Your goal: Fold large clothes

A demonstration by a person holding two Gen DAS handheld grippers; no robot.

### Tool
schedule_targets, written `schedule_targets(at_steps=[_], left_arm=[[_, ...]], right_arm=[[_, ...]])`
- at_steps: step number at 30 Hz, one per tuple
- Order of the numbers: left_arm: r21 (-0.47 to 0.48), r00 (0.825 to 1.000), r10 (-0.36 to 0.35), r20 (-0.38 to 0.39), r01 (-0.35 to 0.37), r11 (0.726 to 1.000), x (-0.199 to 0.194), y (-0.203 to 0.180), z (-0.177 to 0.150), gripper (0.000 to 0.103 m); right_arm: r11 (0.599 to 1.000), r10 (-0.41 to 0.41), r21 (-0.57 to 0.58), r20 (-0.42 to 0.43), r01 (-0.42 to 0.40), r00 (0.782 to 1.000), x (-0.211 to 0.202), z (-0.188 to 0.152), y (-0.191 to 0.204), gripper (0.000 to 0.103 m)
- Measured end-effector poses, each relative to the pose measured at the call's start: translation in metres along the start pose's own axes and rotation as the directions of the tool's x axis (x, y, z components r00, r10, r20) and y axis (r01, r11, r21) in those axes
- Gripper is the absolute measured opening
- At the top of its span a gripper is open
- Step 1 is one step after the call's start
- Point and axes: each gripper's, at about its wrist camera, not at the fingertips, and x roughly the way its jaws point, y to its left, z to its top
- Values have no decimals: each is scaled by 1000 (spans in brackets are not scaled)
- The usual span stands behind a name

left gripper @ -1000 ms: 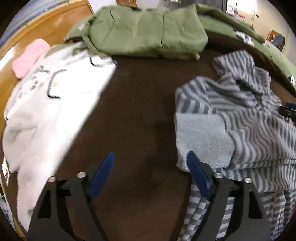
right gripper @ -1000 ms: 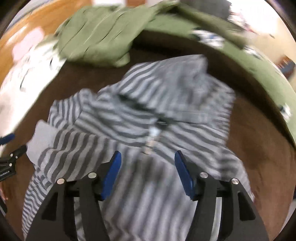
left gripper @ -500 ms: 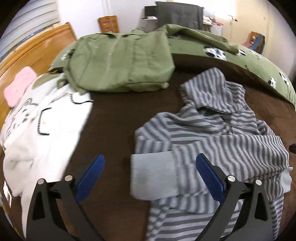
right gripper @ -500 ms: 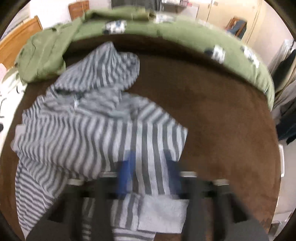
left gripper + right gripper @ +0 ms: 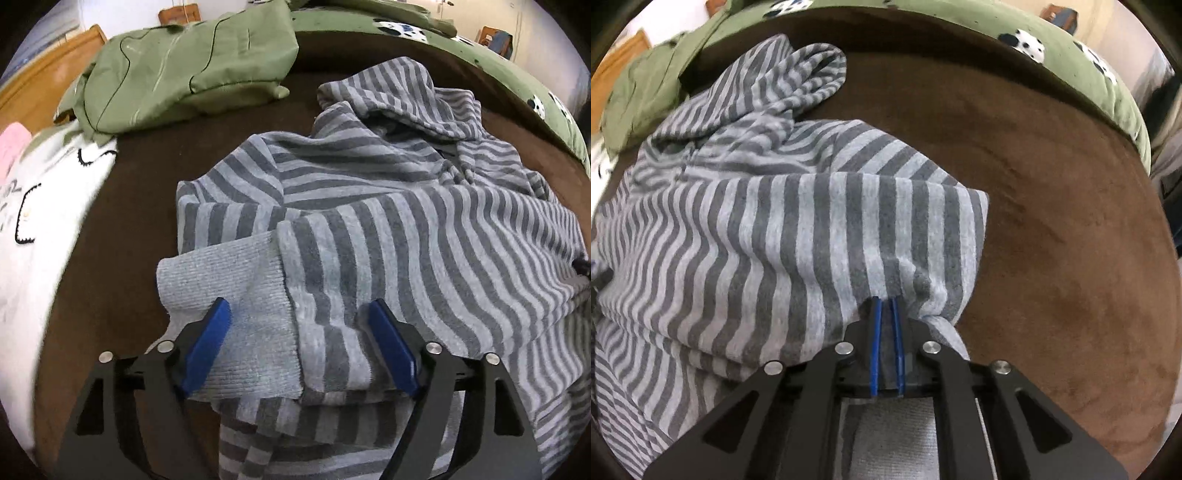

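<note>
Folding the striped hoodie (image 5: 424,229), I have both sleeves laid across it, my right claw (image 5: 886,314) pinching its edge, my left claw (image 5: 299,325) wide open straddling the cuff (image 5: 229,288); body folds remain.

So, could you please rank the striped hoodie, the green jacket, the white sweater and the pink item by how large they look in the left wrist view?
1. Striped hoodie, though it lies nearest the camera.
2. Green jacket and white sweater: similar, and the sweater is cut off, so unranked.
3. Pink item, smallest, partly out of frame.
</note>
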Motion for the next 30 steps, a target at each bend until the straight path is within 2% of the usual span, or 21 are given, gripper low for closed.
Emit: schedule_targets(at_steps=[4, 8, 13, 14, 15, 16, 18, 20, 22, 26, 30], left_arm=[[-63, 1000, -19, 1, 19, 998, 7, 8, 1, 88], [-52, 1000, 11, 5, -11, 999, 12, 4, 3, 94], [-49, 999, 34, -4, -34, 998, 10, 3, 5, 97], [-41, 999, 45, -6, -45, 998, 10, 3, 5, 97], [-36, 999, 51, -10, -52, 998, 8, 2, 4, 97], [-35, 999, 51, -13, -51, 998, 5, 3, 5, 97], [-47, 999, 31, -16, -31, 998, -6, 4, 4, 97], [-75, 1000, -10, -17, 9, 997, -18, 8, 4, 97], [-108, 999, -45, -21, 42, 993, -36, 15, 3, 97], [-95, 999, -16, -38, 13, 995, -65, 21, 1, 97], [-81, 999, 10, -50, -14, 997, -86, 25, -4, 97]], right_arm=[[1000, -19, -15, 29, 20, 999, -2, -4, 3, 7], [998, -54, -30, 66, 57, 996, -6, -10, 11, 8], [996, -73, -38, 60, 75, 996, -12, -8, 13, 10], [997, -67, -44, 57, 69, 996, -15, -6, 16, 16], [998, -45, -50, 57, 48, 997, -19, -6, 16, 35], [998, -19, -59, 61, 23, 998, -25, -7, 18, 61], [993, -37, -107, 105, 49, 994, -40, -5, 32, 84], [981, -71, -167, 162, 99, 984, -56, -1, 48, 89], [981, -34, -183, 179, 67, 983, -72, 10, 56, 89], [981, 1, -190, 220, 42, 976, -95, 42, 63, 93], [980, 63, -197, 246, -13, 967, -106, 89, 70, 95]])
